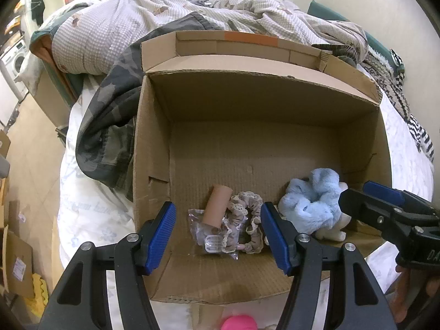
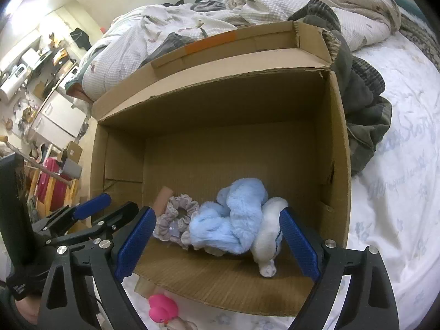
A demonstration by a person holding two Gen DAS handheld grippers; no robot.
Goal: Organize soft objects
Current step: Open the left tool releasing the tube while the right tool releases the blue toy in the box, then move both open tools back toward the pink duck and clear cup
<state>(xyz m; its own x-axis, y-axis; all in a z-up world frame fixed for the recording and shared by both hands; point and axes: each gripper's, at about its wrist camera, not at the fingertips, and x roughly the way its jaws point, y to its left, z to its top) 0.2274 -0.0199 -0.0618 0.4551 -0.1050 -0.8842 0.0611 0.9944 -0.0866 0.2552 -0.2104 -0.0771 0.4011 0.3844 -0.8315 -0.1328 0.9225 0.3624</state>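
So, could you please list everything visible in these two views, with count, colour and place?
Cardboard box: one, brown, open, on the bed.
Fluffy scrunchie: one, light blue, on the box floor, right side.
White plush piece: one, beside the blue scrunchie.
Lace scrunchie: one, greyish, box floor, left of the blue one.
Cardboard tube: one, brown, beside the lace scrunchie.
Clear plastic wrapper: one, under the tube.
Pink toy: one, on the bed before the box.
Quilt: one, checked, behind the box.
Left gripper: one, blue fingers, open.
Right gripper: one, blue fingers, open.
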